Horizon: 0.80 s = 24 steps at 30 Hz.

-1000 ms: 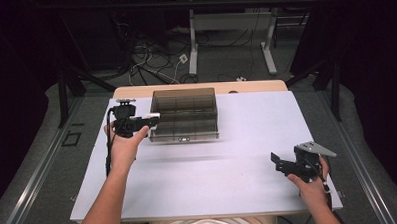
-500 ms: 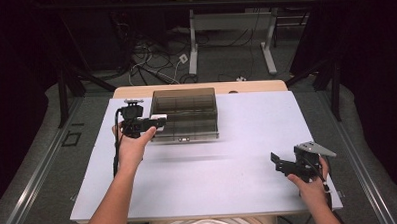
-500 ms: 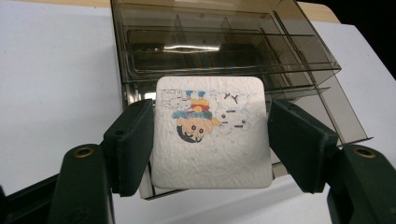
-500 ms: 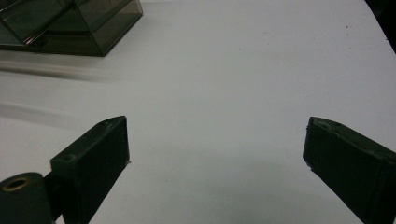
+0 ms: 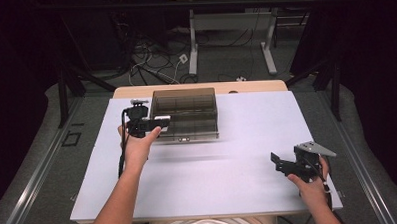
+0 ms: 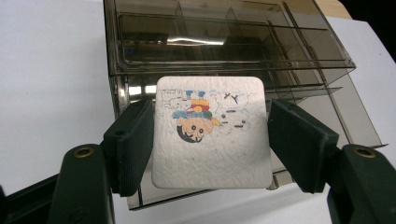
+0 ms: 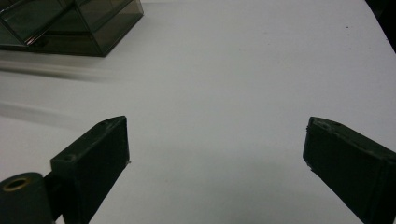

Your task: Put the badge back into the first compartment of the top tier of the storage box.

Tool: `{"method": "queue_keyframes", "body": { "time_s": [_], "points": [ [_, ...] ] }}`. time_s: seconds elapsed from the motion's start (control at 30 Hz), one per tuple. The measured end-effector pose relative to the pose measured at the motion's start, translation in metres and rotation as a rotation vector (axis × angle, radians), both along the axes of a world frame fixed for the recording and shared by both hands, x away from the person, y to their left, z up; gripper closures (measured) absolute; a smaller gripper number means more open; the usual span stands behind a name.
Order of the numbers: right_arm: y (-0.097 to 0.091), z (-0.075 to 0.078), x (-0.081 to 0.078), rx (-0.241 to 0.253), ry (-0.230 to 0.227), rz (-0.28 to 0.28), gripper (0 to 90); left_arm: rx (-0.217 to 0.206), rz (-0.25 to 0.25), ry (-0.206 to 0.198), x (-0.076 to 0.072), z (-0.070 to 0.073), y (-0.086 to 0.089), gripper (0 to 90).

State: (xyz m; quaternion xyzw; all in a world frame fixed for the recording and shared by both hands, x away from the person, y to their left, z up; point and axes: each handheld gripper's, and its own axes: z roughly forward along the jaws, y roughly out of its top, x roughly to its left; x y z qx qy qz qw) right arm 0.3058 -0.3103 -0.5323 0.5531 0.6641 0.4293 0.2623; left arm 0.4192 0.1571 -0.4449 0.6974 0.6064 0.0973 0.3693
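Left gripper (image 6: 210, 140) clamped on white coaster (image 6: 211, 133) by side edges, just before smoky organizer box (image 6: 224, 60); looks light, stiff, thin. Right gripper (image 7: 217, 154) jaws apart, empty, well off box.

The high view looks forward and down from above the tabletop's near edge. The left gripper view sits close to the smoke-tinted clear plastic compartment box (image 6: 224, 60) by the far edge. The right gripper view looks low across the white tabletop (image 7: 243, 74), catching that box's corner.
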Motion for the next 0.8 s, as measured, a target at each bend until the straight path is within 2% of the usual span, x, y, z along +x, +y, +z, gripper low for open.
{"method": "queue_keyframes", "body": {
  "time_s": [0.27,0.4,0.43,0.57,0.63,0.67,0.8],
  "points": [
    [-0.0005,-0.0008,0.0007,0.004,-0.012,-0.005,6.7,0.004,0.006,0.013,0.0013,-0.0042,-0.0011,33.1],
    [0.0,-0.0001,0.0,0.003,-0.002,-0.002,6.7,0.007,-0.001,0.025,0.0021,-0.0055,-0.0018,33.1],
    [0.0,0.0,0.0,0.002,-0.002,-0.002,6.7,0.005,0.007,0.015,0.0025,-0.0067,-0.0026,33.1],
    [-0.0007,-0.0002,0.0002,0.001,-0.004,-0.003,6.7,0.004,0.005,0.019,0.0035,-0.0085,-0.0026,33.1],
    [-0.0009,0.0001,-0.0001,0.002,0.001,0.0,6.7,0.008,-0.003,0.035,0.0038,-0.0085,-0.0019,33.1],
    [-0.0009,-0.0006,0.0004,0.002,-0.01,-0.004,6.7,0.004,0.008,0.02,0.0042,-0.0102,-0.0028,33.1],
    [-0.0009,-0.0008,0.0005,0.002,-0.012,-0.004,6.7,0.004,0.008,0.028,0.0045,-0.0106,-0.0029,33.0]
  ]
}}
